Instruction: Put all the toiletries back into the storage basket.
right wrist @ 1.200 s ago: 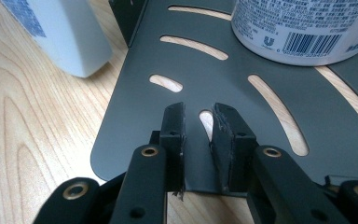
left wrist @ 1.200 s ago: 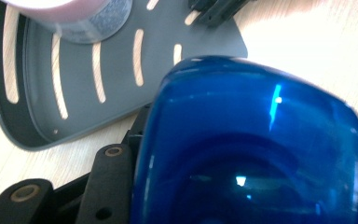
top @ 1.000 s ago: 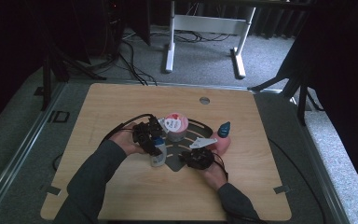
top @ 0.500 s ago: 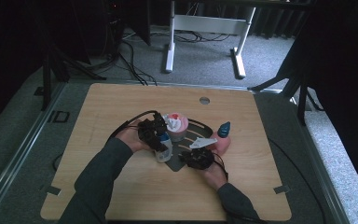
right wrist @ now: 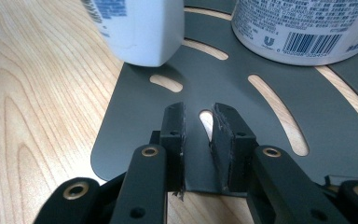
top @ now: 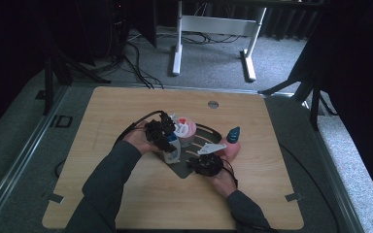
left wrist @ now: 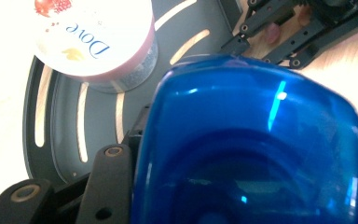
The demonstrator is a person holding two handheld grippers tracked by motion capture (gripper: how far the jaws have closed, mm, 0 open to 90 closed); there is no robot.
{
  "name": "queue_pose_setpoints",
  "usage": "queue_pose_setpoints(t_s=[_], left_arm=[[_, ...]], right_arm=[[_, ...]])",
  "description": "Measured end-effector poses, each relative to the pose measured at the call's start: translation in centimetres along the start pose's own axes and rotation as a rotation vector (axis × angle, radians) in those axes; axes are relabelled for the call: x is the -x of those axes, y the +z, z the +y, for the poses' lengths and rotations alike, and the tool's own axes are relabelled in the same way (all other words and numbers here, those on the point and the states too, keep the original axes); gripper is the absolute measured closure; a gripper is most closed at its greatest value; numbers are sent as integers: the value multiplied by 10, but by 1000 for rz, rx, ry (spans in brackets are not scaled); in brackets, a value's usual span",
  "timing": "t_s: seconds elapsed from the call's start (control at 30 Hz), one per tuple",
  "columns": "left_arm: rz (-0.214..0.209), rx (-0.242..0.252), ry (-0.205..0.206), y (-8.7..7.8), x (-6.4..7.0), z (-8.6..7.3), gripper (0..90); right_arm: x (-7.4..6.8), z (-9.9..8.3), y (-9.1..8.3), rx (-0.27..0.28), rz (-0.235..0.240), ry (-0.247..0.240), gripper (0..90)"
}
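My left gripper [top: 161,132] is shut on a white bottle [top: 172,151] just below its blue cap [left wrist: 251,140], and one black finger [left wrist: 107,184] shows beside the cap. The bottle [right wrist: 135,28] hangs with its base just above the left corner of a dark slotted plate [right wrist: 135,121]. A pink Dove jar [top: 185,130] with a white lid [left wrist: 93,32] stands on the plate behind it. At the plate's near edge my right gripper [right wrist: 199,126] has its jaws closed to a narrow gap on the rim.
A pink bottle with a teal cap [top: 232,141] stands on the wooden table [top: 126,104] just right of the plate [top: 200,131]. Floor, cables and a white table frame [top: 213,29] lie beyond the far edge.
My left gripper has carried the blue-capped bottle away from the near side and to the right, over the plate's corner. The right gripper has stayed at the plate's edge.
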State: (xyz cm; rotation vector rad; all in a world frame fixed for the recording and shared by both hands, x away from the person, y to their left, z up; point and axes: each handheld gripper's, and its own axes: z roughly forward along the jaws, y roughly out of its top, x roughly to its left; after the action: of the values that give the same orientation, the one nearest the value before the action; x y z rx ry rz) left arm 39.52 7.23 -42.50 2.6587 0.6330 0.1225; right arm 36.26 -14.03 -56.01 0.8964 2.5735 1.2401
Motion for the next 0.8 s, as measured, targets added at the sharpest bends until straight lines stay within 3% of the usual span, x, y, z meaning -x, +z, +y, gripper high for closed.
queue_pose_setpoints(t_s=[0.8], left_arm=[[47, -4, -91, 3, -24, -5, 552]], right_arm=[[0, 0, 0, 0, 1, -1, 746]])
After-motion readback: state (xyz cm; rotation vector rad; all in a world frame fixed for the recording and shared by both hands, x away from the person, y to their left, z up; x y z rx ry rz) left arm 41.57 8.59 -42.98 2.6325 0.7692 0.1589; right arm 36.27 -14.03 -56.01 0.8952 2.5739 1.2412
